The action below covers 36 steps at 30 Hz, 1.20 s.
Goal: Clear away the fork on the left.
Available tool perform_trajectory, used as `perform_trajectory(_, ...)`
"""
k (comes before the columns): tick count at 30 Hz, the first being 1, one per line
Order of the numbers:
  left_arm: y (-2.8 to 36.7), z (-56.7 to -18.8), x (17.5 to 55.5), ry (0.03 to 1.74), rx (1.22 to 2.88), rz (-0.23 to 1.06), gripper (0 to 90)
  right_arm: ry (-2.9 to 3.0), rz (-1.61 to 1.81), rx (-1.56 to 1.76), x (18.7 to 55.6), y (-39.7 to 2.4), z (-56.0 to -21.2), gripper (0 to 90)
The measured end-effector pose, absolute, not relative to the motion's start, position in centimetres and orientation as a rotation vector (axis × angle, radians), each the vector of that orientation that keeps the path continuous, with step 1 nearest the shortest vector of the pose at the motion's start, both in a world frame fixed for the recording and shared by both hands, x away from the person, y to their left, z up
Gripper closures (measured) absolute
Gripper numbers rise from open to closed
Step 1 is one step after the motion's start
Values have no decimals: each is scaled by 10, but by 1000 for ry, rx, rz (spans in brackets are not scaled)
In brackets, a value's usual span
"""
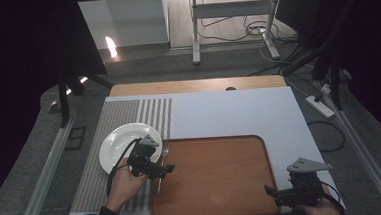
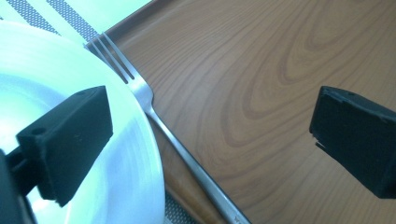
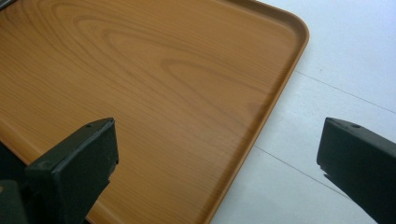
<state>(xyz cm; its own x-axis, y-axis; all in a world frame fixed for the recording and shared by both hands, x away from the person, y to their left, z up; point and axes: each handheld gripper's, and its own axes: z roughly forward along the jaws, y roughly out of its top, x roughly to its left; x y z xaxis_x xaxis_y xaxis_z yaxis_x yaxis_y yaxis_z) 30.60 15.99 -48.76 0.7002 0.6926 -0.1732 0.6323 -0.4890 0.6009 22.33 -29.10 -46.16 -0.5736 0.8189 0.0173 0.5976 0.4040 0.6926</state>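
Observation:
A metal fork [image 1: 164,150] lies along the left rim of the brown wooden tray [image 1: 218,178], tines pointing away from me. Just left of it sits a white plate [image 1: 116,142]. My left gripper [image 1: 168,169] hovers over the fork's handle with its jaws wide open. In the left gripper view the fork [image 2: 154,109] runs between the plate [image 2: 126,186] and the tray [image 2: 252,79], and the left gripper [image 2: 212,112] touches nothing. My right gripper [image 1: 270,193] rests open at the tray's near right corner. In the right gripper view the tray [image 3: 140,84] lies under the empty right gripper [image 3: 217,135].
A grey striped placemat [image 1: 124,114] lies under the plate at the left. A white surface [image 1: 228,110] covers the table behind and to the right of the tray. On the floor beyond are a desk frame [image 1: 195,32] and cables.

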Motion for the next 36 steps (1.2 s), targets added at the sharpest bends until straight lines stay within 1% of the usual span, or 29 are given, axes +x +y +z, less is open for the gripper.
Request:
perform_trajectory(7, 180, -487, 297, 1016, 2194, 107, 0, 2341, 949, 1231, 223, -291, -462, 0)
perform_trajectory(14, 193, -486, 288, 1049, 2176, 117, 0, 2342, 947, 1235, 224, -291, -462, 0)
perform_trajectory(23, 215, -487, 269, 1074, 2149, 149, 0, 2343, 940, 1238, 223, -291, -462, 0)
perform_trajectory(36, 235, -491, 248, 1123, 2126, 181, 0, 2344, 936, 1243, 223, -290, -462, 0)
